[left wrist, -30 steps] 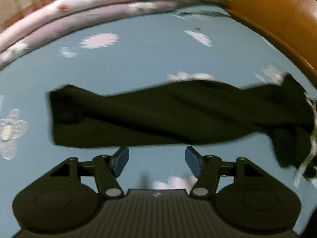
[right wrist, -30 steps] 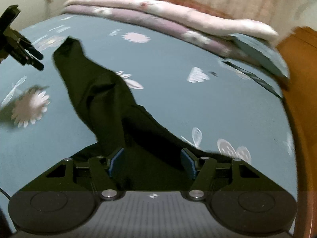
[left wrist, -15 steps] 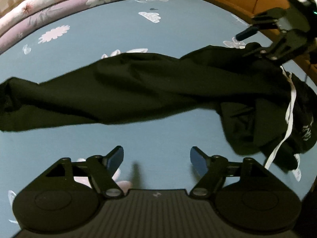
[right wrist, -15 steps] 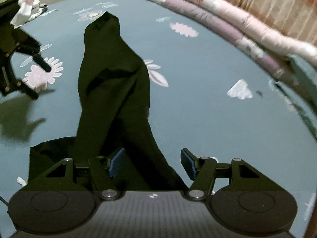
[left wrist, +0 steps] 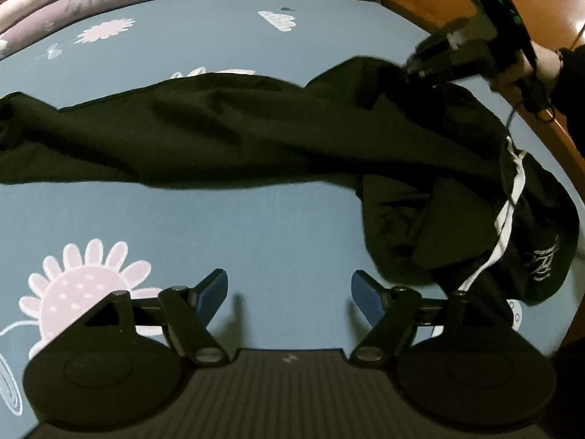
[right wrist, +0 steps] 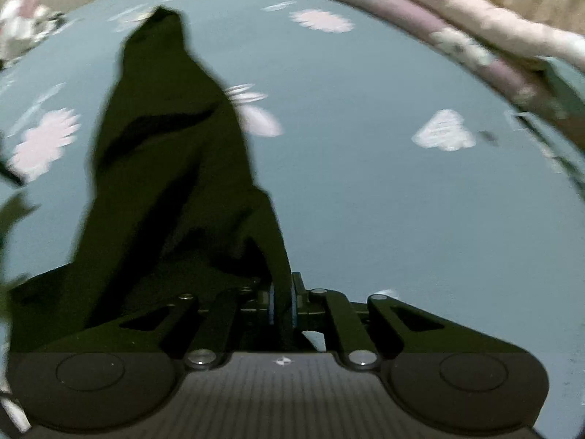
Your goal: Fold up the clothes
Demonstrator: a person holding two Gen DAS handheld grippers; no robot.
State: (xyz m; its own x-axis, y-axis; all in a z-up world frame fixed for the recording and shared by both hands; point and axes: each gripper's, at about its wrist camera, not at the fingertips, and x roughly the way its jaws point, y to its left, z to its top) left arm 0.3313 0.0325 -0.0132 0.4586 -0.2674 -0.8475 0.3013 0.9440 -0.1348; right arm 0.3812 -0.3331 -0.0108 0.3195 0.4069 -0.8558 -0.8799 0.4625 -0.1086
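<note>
Trousers: black trousers [left wrist: 226, 128] lie stretched across the middle of my left view on the blue bed [left wrist: 256, 226], waist bunched at right with a white drawstring [left wrist: 506, 216].
Right gripper [right wrist: 281, 307]: I have just closed its fingers; they are clamped on a trouser fold, bottom centre of my right view.
Left gripper [left wrist: 289, 289]: fingers apart over bare sheet, holding nothing.

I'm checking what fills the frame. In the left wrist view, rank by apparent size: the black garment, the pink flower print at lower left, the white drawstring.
1. Black garment, spanning almost the whole width.
2. Pink flower print; it lies nearer the camera, so it looks enlarged.
3. White drawstring, a thin strip.
</note>
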